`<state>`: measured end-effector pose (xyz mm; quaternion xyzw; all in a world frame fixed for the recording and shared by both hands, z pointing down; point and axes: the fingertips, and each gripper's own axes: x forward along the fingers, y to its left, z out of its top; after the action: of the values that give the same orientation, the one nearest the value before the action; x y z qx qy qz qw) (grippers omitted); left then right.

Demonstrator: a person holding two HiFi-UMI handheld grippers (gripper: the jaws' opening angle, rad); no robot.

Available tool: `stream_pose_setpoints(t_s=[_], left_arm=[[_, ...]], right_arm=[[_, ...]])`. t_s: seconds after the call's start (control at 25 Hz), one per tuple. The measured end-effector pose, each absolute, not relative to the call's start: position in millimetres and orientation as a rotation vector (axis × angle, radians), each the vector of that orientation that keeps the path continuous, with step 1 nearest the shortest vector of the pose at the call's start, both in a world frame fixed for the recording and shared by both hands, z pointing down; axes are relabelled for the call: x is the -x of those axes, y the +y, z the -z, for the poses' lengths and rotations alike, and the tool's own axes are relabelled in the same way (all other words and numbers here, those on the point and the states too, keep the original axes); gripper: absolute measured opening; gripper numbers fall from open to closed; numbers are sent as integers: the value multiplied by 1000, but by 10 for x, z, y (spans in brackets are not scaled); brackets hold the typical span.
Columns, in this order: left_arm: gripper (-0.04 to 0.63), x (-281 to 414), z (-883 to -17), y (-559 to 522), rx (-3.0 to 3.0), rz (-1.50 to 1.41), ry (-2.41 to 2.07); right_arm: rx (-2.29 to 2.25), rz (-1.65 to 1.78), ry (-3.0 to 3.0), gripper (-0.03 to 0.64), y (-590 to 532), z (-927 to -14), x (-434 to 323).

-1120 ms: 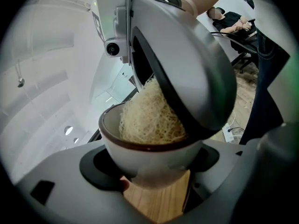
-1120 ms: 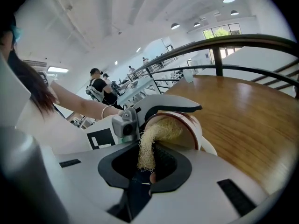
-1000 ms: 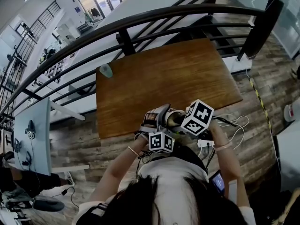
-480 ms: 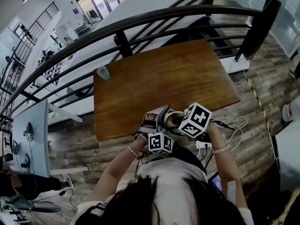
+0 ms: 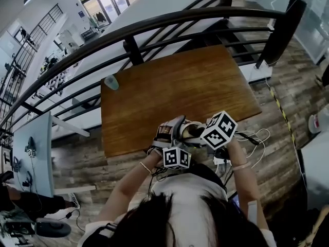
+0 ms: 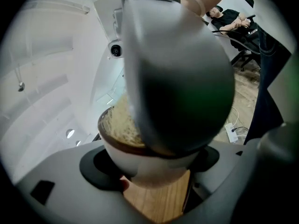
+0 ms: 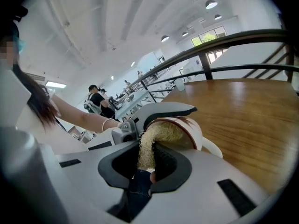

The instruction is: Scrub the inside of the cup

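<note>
A white cup with a brown rim lies on its side between the jaws of my left gripper, which is shut on its body. In the right gripper view the same cup shows its handle toward the table. My right gripper is shut on a straw-coloured fibrous scrubber, whose far end is pushed inside the cup's mouth. The scrubber's fibres fill the cup's opening. In the head view both grippers meet at the table's near edge, the left gripper beside the right gripper.
The wooden table stretches ahead, with a small teal cup at its far left corner. A dark metal railing curves behind it. White cables and a power strip lie on the floor to the right.
The right gripper's marker cube has shifted slightly to the right. The cup, the scrubber and the left gripper stay where they were.
</note>
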<state>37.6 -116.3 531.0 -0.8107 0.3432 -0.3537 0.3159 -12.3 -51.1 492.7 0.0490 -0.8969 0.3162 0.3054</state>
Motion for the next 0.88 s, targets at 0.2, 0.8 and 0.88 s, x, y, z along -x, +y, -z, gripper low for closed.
stream_pose_setpoints(t_s=[0.2, 0.8, 0.88], left_arm=[[407, -335, -5280, -1192, 2142, 930, 938], [407, -335, -5144, -1330, 2106, 868, 1030], [407, -331, -5132, -1340, 2100, 859, 1036]], right_arm=[[-169, -958, -2449, 74, -574, -4869, 164], [-304, -1369, -2676, 74, -811, -4616, 109], [-316, -1422, -2700, 74, -828, -4582, 110]])
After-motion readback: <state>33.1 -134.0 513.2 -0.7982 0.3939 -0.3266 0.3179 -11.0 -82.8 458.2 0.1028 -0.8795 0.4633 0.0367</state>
